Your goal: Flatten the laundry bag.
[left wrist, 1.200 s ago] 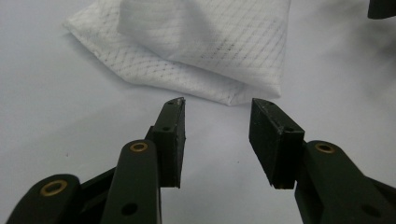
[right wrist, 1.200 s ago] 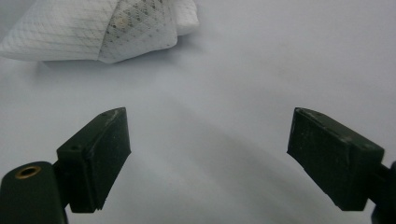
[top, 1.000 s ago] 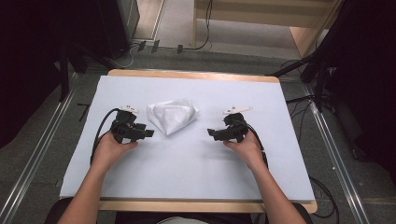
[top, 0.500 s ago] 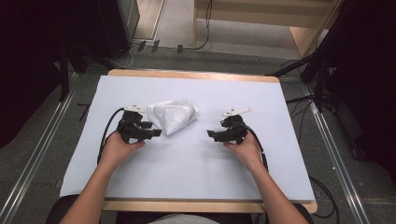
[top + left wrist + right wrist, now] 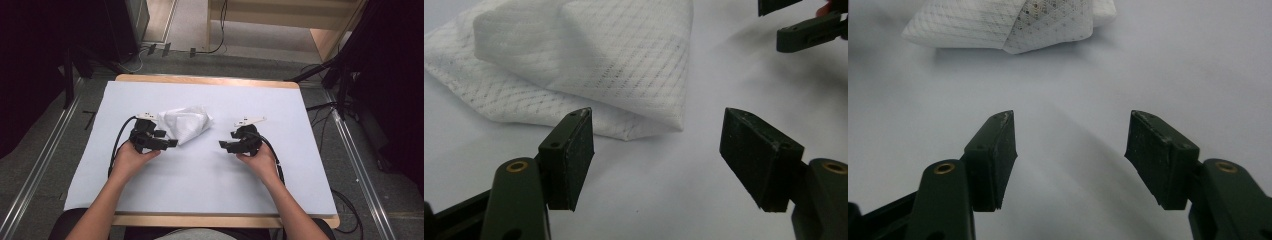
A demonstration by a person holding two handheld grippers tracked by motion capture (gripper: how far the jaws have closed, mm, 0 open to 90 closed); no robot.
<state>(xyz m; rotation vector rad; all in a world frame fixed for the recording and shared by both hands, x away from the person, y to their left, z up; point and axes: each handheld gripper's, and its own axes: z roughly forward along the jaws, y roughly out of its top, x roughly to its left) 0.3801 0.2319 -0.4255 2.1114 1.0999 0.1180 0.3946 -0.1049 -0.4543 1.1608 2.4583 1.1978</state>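
A grey floor with metal rails and dark equipment surrounds the worktop (image 5: 300, 170), a wood-edged board under a pale sheet that takes up the middle of the high view. On it, left of centre in that view, lies the white cloth (image 5: 186, 123), a loosely folded, rumpled heap with a fine stitched grid, its layers doubled over into a blunt corner. The person's forearms enter from the bottom edge. The left gripper (image 5: 170, 143) sits at the cloth's lower left edge in the high view, its jaws released and just widened further, standing as wide as they go; in the left gripper view the cloth (image 5: 589, 65) fills the upper left, its folded corner reaching down just above the gap, with nothing between the pads and no pad pressing on it. The right gripper (image 5: 223, 145) rests right of centre, well apart from the cloth, its jaws released too though just drawn in a little, with bare sheet between them; in the right gripper view the cloth (image 5: 1008, 22) lies far off at the top edge, partly cut off. The right gripper's jaw tips (image 5: 806, 30) show in the upper right corner of the left gripper view, blurred and cropped.
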